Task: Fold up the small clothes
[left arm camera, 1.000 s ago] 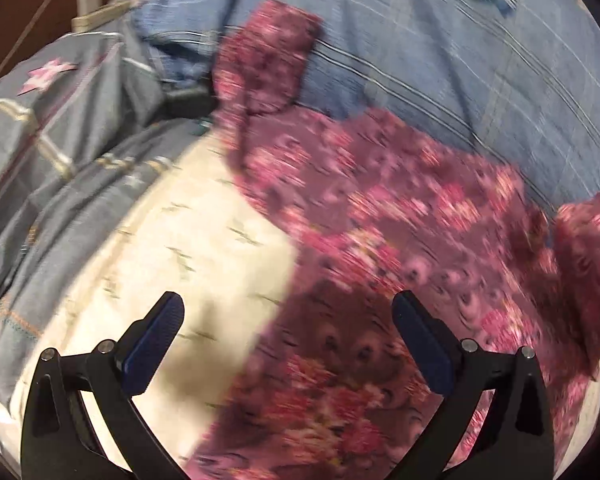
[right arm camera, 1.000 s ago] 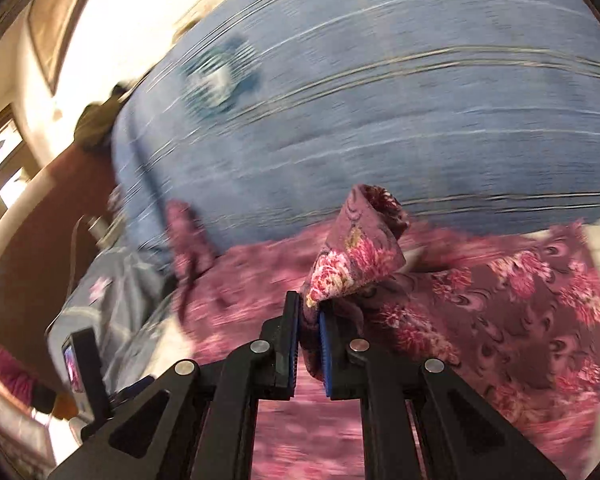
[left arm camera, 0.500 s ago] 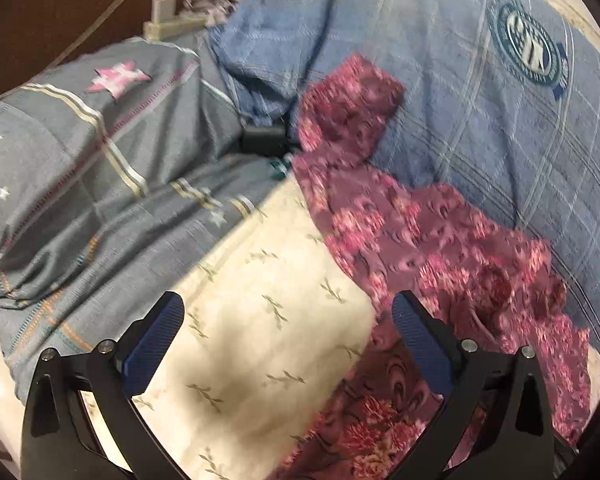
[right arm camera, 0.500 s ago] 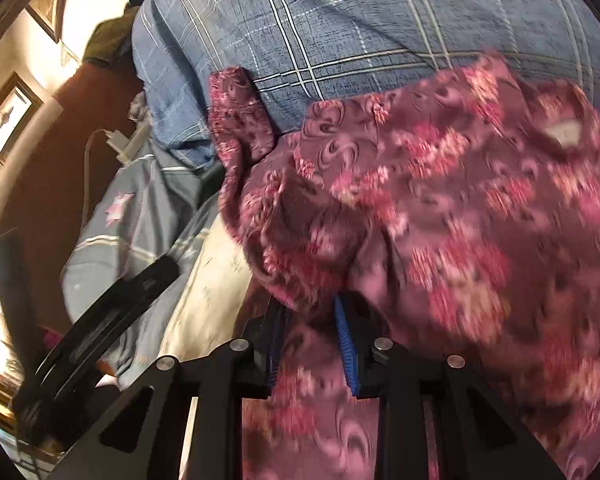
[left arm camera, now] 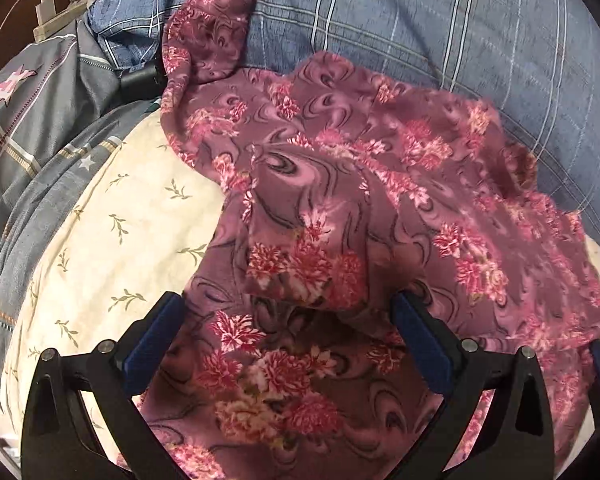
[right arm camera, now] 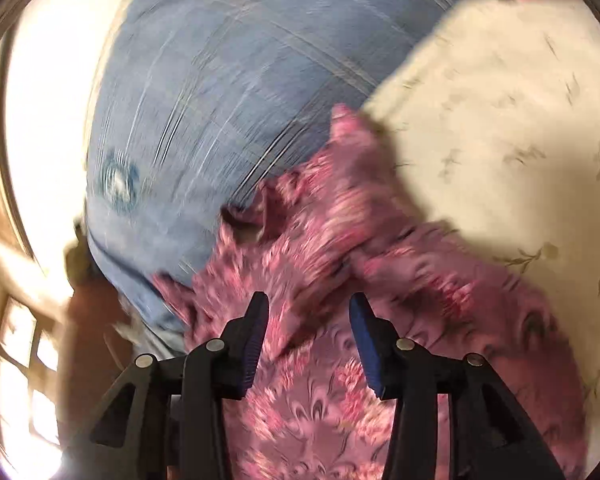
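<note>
the task's thing is a small floral garment [left arm camera: 340,208], maroon with pink flowers, lying spread on the bed. part rests on a cream leaf-print sheet [left arm camera: 132,216] and part on a blue plaid cover [left arm camera: 440,20]. one sleeve [left arm camera: 208,28] runs up and away toward the far left in the left wrist view; a folded-over flap [left arm camera: 304,248] lies on the body of the garment, its lower edge just ahead of the left gripper.

left gripper [left arm camera: 288,344]: jaws spread wide, nothing pinched. the cloth lies beneath and ahead of them.

right gripper [right arm camera: 309,340]: jaws opening, partly apart. floral cloth shows in the gap, but the pads do not appear to press on it. this view is heavily blurred, so contact cannot be ruled out with certainty.

governing relation: in the left wrist view the garment's long axis runs from near the tongs diagonally up to the far sleeve, with the bulk lying ahead and to the right. the left gripper sits directly over the near hem and flap and appears the nearer tool for the next pinch. the right gripper also hovers over cloth, toward its collar end [right arm camera: 244,224], as far as the blur allows.

writing and labels: a round emblem [right arm camera: 118,180] on the blue cover is smeared and unreadable. no other legible text or brand is visible.
</note>
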The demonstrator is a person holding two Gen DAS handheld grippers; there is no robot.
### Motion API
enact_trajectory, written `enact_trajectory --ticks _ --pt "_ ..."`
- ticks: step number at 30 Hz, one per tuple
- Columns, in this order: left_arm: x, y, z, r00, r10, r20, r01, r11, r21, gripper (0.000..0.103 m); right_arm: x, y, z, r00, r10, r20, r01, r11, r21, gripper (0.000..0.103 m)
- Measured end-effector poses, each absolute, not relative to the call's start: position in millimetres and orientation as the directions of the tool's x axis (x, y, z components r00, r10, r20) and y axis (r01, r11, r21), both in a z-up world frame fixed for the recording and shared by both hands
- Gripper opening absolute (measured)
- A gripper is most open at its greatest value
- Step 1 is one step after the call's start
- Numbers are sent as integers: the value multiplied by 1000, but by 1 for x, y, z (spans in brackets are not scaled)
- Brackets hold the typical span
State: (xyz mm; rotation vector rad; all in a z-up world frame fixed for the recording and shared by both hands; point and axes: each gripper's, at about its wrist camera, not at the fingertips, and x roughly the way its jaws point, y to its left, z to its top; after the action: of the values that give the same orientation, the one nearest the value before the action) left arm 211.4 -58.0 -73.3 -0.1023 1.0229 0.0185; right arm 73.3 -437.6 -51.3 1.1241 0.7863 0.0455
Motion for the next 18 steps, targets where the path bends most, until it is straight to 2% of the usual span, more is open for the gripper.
enact_trajectory --ticks 3,4,5,6,8,11,12,13,14,16,18 --pt "212 -58 -74 531 -34 -847 -87 992 -94 103 79 -452 -76 772 428 -470 373 293 880 46" --pt "213 -58 -75 534 -31 -845 -93 991 -96 103 77 -461 -83 784 430 -447 377 241 894 42" --pt "213 -58 -74 535 -31 -844 -103 989 -102 103 78 -465 -88 795 418 -439 384 212 898 21" --pt "213 -57 -74 541 -37 -840 -107 988 -112 103 78 -469 -88 802 406 -438 384 212 899 10" --pt "210 -55 -69 580 -55 -813 -105 984 -142 103 72 -480 -74 824 357 -441 361 269 893 11" --pt "214 -61 -76 566 -33 -824 -100 989 -108 103 60 -499 -64 817 237 -526 418 386 822 11" --pt "218 -62 -81 546 -25 -837 -100 991 -94 103 62 -502 -78 774 272 -572 460 379 803 10" --pt "220 -64 -84 529 -17 -848 -100 992 -82 103 60 -504 -88 756 309 -577 473 351 808 8" --pt "217 -63 -82 536 -19 -844 -98 992 -85 103 53 -503 -81 765 286 -577 472 362 804 15" --pt "209 -56 -71 571 -50 -819 -113 984 -138 103 43 -495 -58 750 222 -623 491 443 750 19" --pt "202 -48 -60 621 -77 -780 -127 972 -197 103 42 -483 -37 772 188 -607 452 510 732 19"
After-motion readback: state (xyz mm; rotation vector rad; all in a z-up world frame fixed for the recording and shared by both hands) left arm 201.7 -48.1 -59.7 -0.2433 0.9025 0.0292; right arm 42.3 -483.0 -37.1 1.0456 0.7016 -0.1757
